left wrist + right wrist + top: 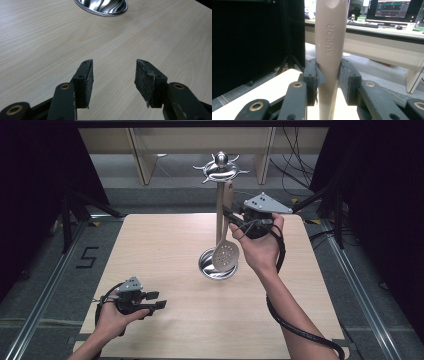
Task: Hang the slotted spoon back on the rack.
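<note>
Left hand-held gripper: low near the person, jaws apart, nothing between them.
Right hand-held gripper: raised, arm extended, jaws clamped.

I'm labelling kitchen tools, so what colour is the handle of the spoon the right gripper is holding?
Beige; the handle shows best in the right gripper view.

Slotted spoon, beige, "SUPOR" on its handle: upright, perforated bowl down, clamped in my right gripper beside the utensil stand.
</note>
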A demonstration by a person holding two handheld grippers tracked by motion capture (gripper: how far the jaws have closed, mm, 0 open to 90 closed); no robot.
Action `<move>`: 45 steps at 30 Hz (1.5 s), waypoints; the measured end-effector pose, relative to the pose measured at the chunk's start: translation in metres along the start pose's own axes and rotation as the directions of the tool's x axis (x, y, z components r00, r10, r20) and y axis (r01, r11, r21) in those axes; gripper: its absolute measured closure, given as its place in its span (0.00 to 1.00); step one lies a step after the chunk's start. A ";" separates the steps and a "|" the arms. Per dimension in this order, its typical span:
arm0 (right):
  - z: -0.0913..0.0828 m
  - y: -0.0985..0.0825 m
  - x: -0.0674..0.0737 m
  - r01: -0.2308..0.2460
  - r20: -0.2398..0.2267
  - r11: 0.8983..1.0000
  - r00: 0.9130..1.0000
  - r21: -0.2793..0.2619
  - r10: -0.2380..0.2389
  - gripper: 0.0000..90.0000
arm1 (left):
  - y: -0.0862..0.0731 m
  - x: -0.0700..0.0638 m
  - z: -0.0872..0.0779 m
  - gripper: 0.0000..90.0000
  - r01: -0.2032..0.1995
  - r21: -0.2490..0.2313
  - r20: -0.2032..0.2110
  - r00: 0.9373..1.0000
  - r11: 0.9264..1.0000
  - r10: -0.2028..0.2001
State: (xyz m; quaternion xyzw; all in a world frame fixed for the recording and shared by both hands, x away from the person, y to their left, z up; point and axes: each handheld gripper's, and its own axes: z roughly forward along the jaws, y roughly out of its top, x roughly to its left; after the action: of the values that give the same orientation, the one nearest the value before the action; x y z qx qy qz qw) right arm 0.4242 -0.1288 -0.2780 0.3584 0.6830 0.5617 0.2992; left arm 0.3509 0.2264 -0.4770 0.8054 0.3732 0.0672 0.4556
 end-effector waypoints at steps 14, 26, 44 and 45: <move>-0.018 -0.015 -0.005 -0.005 -0.009 1.000 1.000 0.013 0.005 0.49 | 0.000 0.000 0.001 0.53 0.007 -0.006 0.000 1.000 1.000 -0.007; -0.053 -0.078 -0.026 -0.002 0.018 0.987 1.000 0.160 -0.001 0.45 | -0.001 -0.001 0.002 0.53 0.003 0.004 -0.006 1.000 1.000 -0.003; -0.089 -0.179 -0.054 -0.070 0.058 0.923 0.997 0.379 0.052 0.43 | -0.002 -0.001 0.003 0.53 0.002 0.010 -0.013 1.000 1.000 -0.002; -0.089 -0.182 -0.058 -0.051 0.041 0.924 0.998 0.378 0.038 0.43 | -0.002 -0.001 0.003 0.53 0.004 0.004 -0.008 1.000 1.000 -0.004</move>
State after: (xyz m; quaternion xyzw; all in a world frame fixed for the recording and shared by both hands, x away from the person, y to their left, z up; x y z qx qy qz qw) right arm 0.3567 -0.2458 -0.4395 0.4341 0.7652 0.4199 0.2227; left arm 0.3507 0.2241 -0.4806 0.8053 0.3768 0.0684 0.4526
